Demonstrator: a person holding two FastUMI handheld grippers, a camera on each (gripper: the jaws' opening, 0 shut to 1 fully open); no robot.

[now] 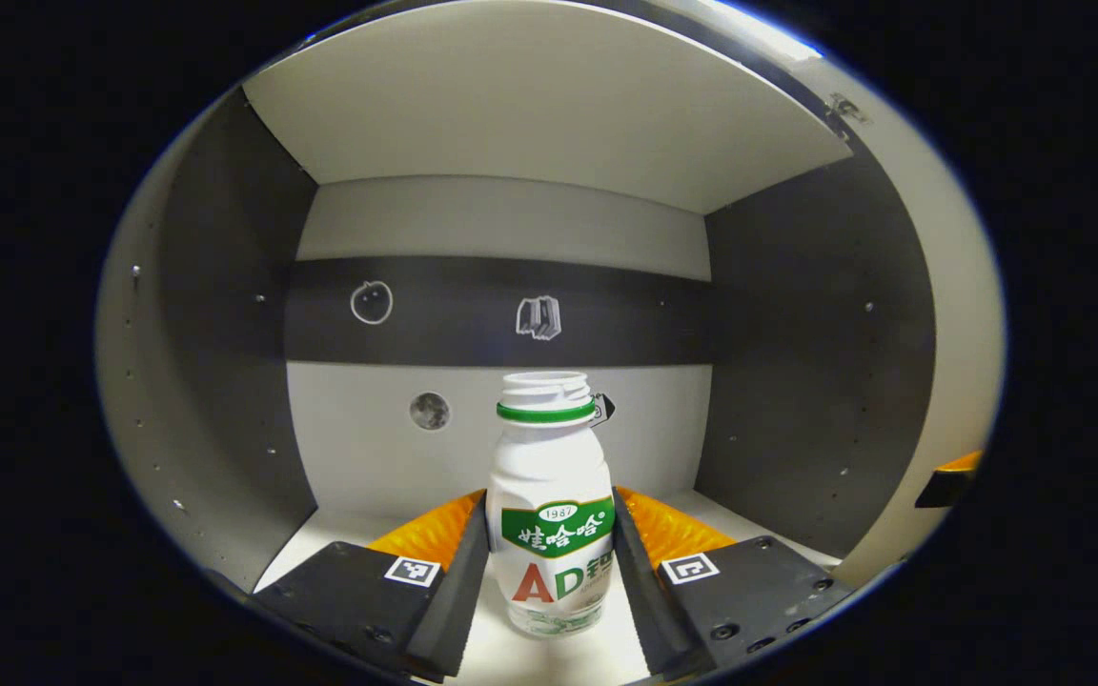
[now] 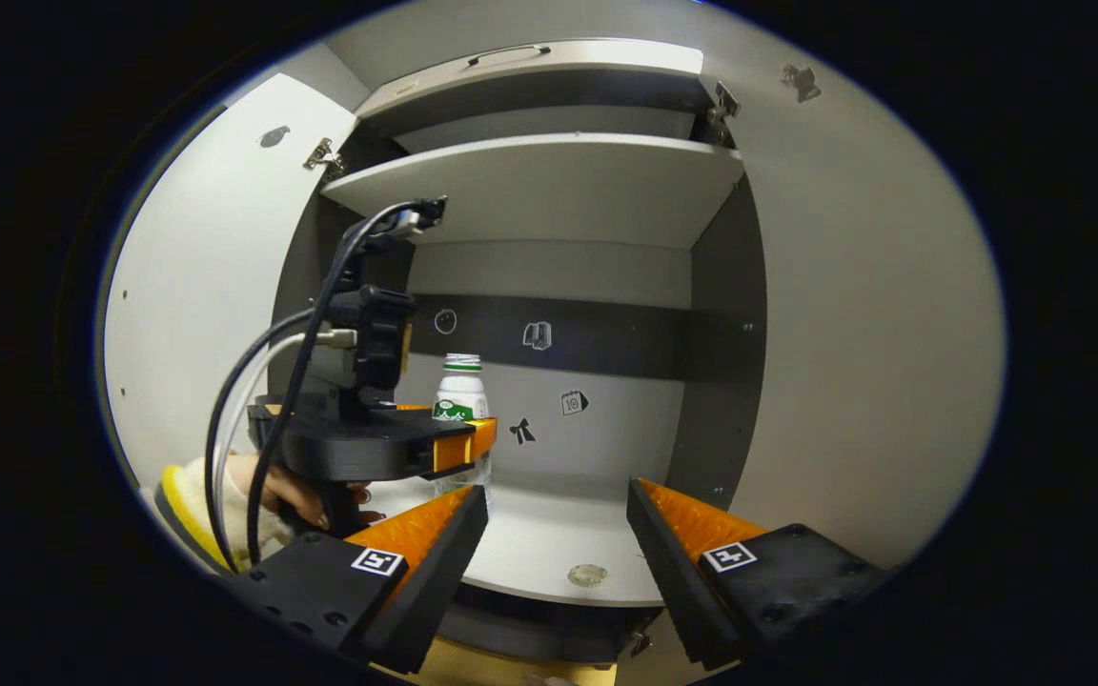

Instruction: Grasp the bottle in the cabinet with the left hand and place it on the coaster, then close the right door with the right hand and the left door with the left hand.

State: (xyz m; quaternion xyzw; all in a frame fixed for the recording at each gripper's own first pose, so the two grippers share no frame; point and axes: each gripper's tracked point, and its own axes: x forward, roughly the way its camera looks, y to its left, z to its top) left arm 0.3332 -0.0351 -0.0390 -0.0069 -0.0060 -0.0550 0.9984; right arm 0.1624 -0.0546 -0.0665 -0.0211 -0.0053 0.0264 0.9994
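In the left gripper view, the left gripper (image 1: 549, 557) is reaching into the grey cabinet (image 1: 225, 314), its jaws pressing both sides of the upright white plastic bottle with a green neck ring (image 1: 549, 476) at lower centre, standing on the shelf (image 1: 559, 657). In the right gripper view, the right gripper (image 2: 557, 534) is hovering at the bottom, jaws wide apart and empty, the open right door (image 2: 873, 333) standing at the frame's right.
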